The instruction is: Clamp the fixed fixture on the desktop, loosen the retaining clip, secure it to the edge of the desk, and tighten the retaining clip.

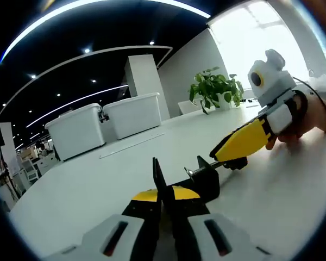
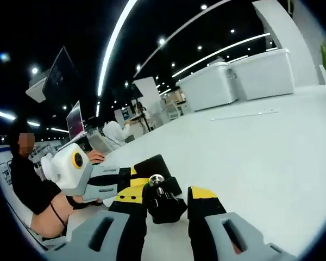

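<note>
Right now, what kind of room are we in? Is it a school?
More likely a big open office or workshop. There is a long white desktop, two white plastic storage bins on it, glowing strip lights on a dark ceiling, and computer screens at desks farther back.

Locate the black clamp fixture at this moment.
In the left gripper view the black clamp fixture rests on the white desk, held between the left gripper jaws, with the right gripper at its screw end.

1. Nothing readable on the two white bins [image 1: 106, 122] at the back of the table.
2. No label, brand or number legible on the black clamp [image 2: 162, 200] or anywhere else.
</note>
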`<state>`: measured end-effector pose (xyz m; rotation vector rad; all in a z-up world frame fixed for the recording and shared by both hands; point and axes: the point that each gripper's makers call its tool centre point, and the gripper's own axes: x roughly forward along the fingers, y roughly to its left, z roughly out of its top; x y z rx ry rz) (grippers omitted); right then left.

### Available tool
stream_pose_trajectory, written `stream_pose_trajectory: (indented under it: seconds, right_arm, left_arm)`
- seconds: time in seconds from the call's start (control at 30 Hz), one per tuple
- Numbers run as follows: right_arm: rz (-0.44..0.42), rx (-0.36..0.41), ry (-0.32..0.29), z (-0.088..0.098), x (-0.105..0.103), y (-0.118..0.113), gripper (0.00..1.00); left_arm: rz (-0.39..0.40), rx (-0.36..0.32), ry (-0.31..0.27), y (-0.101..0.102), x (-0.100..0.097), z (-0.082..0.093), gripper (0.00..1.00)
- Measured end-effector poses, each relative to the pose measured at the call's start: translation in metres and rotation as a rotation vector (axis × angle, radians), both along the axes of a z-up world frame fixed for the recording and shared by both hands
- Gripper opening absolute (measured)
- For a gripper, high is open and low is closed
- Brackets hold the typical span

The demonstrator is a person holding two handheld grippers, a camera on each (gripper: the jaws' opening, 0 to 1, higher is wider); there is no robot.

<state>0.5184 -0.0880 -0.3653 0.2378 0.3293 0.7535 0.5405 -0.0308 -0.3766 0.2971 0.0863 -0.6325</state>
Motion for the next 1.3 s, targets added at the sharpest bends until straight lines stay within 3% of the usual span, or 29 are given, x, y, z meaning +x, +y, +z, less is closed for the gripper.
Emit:
stream_pose_trajectory:
  seconds: [0.1, 0.3, 0.43, 0.57, 0.7, 0.8, 0.83, 0.87, 0.97, 1.03, 1.1, 1.2, 1.3]
  right_arm:
    - [0.013, -0.045, -0.046, -0.002, -0.003, 0.002, 0.28]
    - [0.047, -0.213, -0.296, 0.003, -0.010, 0.006, 0.27]
    - [0.056, -0.278, -0.373, 0.004, -0.009, 0.007, 0.27]
    - [0.067, -0.415, -0.524, 0.006, -0.012, 0.010, 0.27]
    - [0.063, -0.452, -0.561, 0.005, -0.010, 0.011, 0.27]
    - [0.047, -0.420, -0.523, 0.005, -0.007, 0.008, 0.28]
    - [0.028, -0.366, -0.463, 0.005, -0.007, 0.006, 0.29]
    - [0.022, -0.336, -0.442, 0.007, -0.006, 0.005, 0.31]
    - [-0.021, -0.151, -0.353, 0.023, -0.003, -0.002, 0.36]
    - [-0.027, -0.040, -0.254, 0.027, -0.002, -0.008, 0.36]
    - [-0.020, 0.049, -0.107, 0.021, -0.002, -0.014, 0.35]
    - [-0.010, 0.103, 0.026, 0.010, -0.001, -0.019, 0.32]
    - [-0.019, 0.117, 0.036, 0.011, 0.002, -0.023, 0.25]
  left_arm:
    - [0.000, 0.000, 0.000, 0.000, 0.000, 0.000, 0.06]
    - [0.000, 0.000, 0.000, 0.000, 0.001, 0.000, 0.06]
    - [0.000, 0.000, 0.000, 0.000, 0.001, 0.000, 0.06]
    - [0.000, 0.000, -0.001, 0.000, 0.001, 0.000, 0.06]
    - [0.001, 0.001, -0.001, 0.000, 0.002, 0.000, 0.06]
    - [0.001, 0.001, -0.002, 0.000, 0.002, 0.000, 0.06]
    - [0.001, 0.001, -0.001, 0.000, 0.002, 0.000, 0.06]
    - [0.001, 0.001, -0.002, 0.000, 0.002, 0.000, 0.06]
    - [0.001, 0.000, -0.001, 0.000, 0.002, 0.000, 0.06]
    - [0.000, 0.001, -0.001, 0.000, 0.002, 0.000, 0.06]
    - [0.000, 0.000, -0.001, 0.000, 0.002, 0.000, 0.06]
    - [0.001, 0.000, -0.001, 0.000, 0.002, 0.000, 0.06]
    - [0.001, 0.000, -0.001, 0.000, 0.002, 0.000, 0.06]
